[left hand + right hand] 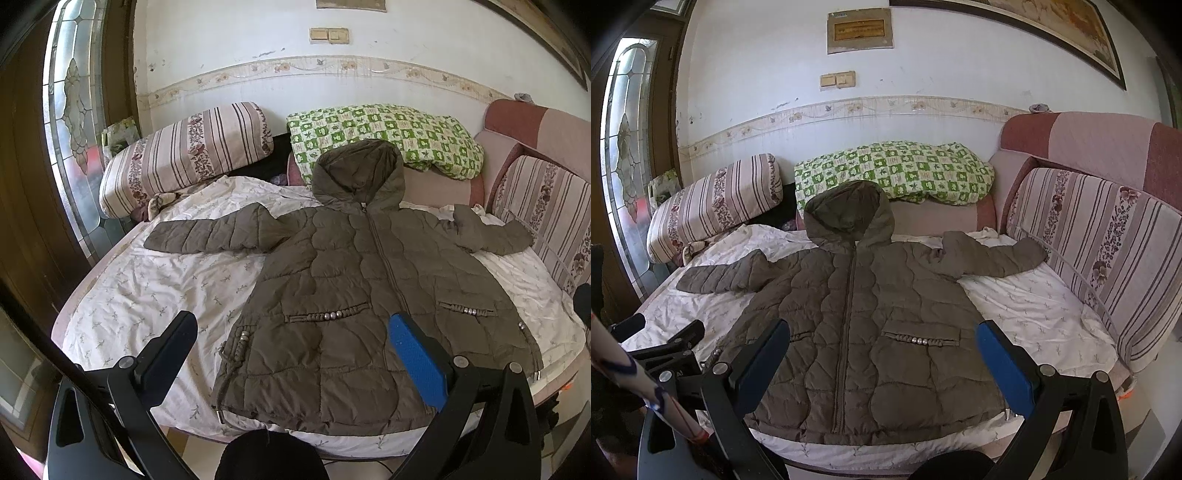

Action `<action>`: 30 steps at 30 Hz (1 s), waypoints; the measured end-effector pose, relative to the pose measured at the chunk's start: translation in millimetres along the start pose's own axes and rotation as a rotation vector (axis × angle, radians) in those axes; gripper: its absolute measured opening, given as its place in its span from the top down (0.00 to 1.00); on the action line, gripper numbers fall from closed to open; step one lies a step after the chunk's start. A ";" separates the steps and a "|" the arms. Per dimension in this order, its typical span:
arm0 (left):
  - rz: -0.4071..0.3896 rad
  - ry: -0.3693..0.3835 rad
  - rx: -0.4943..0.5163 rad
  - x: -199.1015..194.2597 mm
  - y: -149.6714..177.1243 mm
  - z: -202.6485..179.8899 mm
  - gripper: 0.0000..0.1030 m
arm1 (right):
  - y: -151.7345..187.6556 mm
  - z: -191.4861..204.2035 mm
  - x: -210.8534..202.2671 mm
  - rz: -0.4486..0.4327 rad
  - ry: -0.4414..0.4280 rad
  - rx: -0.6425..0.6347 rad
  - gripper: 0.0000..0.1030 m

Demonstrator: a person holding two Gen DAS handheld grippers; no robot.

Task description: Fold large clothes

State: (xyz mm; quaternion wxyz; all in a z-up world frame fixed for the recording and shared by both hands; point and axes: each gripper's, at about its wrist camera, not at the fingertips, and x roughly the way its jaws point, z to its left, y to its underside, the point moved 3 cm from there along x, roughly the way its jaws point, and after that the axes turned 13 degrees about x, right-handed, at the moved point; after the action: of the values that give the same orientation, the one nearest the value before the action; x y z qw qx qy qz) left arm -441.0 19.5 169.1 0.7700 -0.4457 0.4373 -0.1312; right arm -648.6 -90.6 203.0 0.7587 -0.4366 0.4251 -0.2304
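Observation:
An olive-brown quilted hooded jacket [354, 295] lies flat and zipped, front up, on the white sheet [155, 295], sleeves spread out to both sides and hood toward the wall. My left gripper [295, 325] hovers open above the jacket's lower hem, holding nothing. In the right wrist view the same jacket [864, 332] fills the middle, and my right gripper [882, 332] is open over its lower part, empty. The left gripper [665, 343] shows there at the left edge, beside the jacket's hem corner.
A striped pillow [184, 155] and a green checked quilt [388, 136] lie at the bed's far side against the wall. A striped cushion [1108, 258] and a padded pink headboard [1108, 147] stand along the right. A glass-paned door [74, 110] is on the left.

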 end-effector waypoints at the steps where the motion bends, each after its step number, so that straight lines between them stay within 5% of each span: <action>1: -0.001 0.000 -0.001 -1.1 1.0 0.2 0.00 | 0.3 -0.1 -1.0 -0.002 0.001 -0.001 0.00; 8: -0.027 -0.006 0.018 -18.4 -8.1 10.4 0.00 | -13.5 -16.3 -0.5 0.008 -0.020 0.022 0.00; 20: -0.113 -0.012 -0.029 -24.0 -95.1 39.6 0.00 | -88.0 -40.7 14.7 0.001 -0.074 0.100 0.00; 26: -0.111 0.061 -0.044 27.4 -143.4 27.4 0.00 | -129.1 -62.5 48.0 0.047 -0.059 0.181 0.00; 30: -0.055 0.086 -0.069 77.4 -144.8 9.7 0.00 | -143.1 -72.6 75.3 0.075 -0.023 0.188 0.00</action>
State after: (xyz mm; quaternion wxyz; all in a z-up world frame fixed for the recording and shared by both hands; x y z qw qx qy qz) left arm -361.0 -103.0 244.2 0.7310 -0.4777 0.4616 -0.1563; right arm -666.9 -252.2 273.7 0.8091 -0.3498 0.4091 -0.2358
